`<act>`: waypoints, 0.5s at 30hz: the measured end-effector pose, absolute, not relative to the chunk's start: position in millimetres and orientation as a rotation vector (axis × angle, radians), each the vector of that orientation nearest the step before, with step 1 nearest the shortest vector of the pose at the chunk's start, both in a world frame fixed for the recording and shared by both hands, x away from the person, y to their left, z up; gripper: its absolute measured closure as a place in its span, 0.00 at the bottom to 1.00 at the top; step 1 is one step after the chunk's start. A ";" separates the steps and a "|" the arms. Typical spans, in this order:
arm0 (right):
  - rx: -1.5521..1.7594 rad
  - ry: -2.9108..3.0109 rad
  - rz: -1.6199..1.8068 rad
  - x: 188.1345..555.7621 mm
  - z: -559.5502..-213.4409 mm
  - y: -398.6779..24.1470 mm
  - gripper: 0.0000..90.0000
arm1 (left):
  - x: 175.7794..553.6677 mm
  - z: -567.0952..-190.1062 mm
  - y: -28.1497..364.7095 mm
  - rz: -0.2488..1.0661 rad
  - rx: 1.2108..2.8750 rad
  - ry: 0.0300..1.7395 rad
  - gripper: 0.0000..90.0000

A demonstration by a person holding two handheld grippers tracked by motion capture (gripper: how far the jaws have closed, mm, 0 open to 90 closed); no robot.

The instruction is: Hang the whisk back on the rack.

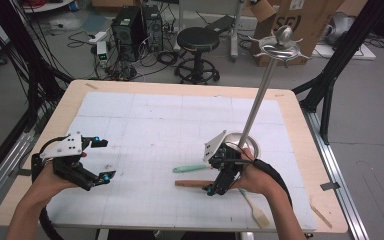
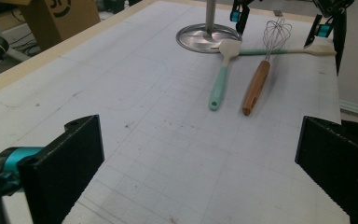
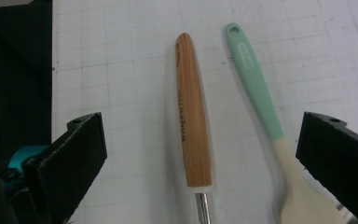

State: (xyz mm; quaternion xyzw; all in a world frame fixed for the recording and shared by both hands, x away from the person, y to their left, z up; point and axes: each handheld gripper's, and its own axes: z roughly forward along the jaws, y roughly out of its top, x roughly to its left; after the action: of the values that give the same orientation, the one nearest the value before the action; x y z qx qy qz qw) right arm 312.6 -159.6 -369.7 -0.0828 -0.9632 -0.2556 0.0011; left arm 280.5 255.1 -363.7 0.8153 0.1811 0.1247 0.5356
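Two grippers over the table [image 1: 130, 95] from above: left gripper [image 1: 102, 160] spread, well apart from the whisk [image 1: 192, 183]; right gripper [image 1: 219, 186] above its wooden handle. Along the right gripper [image 3: 200, 154]: spread wide around the whisk [image 3: 193, 126], spatula [image 3: 261, 102] beside it.

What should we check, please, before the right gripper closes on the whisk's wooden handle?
1. Right gripper open: ok, jaws stand wide apart.
2. Wooden handle of the whisk between the jaws: ok, roughly centred in the right gripper view.
3. Mint-handled spatula outside the grasp: not ok, it also lies between the jaws, beside the handle.
4. Whisk wires free: cannot tell, a second spatula crosses them.
5. Left gripper out of the way: ok, open over bare mat.
6. Stand base away from the handle: ok.
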 end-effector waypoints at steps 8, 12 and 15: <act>-0.241 -3.021 -0.749 312.7 -378.2 -148.6 0.06 | 280.8 -363.9 255.1 0.296 1.945 0.430 0.02; -0.226 -3.017 -0.706 313.0 -383.8 -141.5 0.13 | 280.9 -364.2 254.7 0.296 1.949 0.429 0.02; -0.224 -3.014 -0.686 313.8 -388.2 -136.6 0.16 | 281.5 -364.7 254.6 0.296 1.953 0.432 0.02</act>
State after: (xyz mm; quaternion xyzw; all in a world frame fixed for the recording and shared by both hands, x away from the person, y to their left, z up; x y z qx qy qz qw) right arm 313.8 -136.6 -388.2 -0.0722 -0.9723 -0.2214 0.0214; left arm 281.5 254.6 -364.7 0.8184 0.1812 0.1242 0.5311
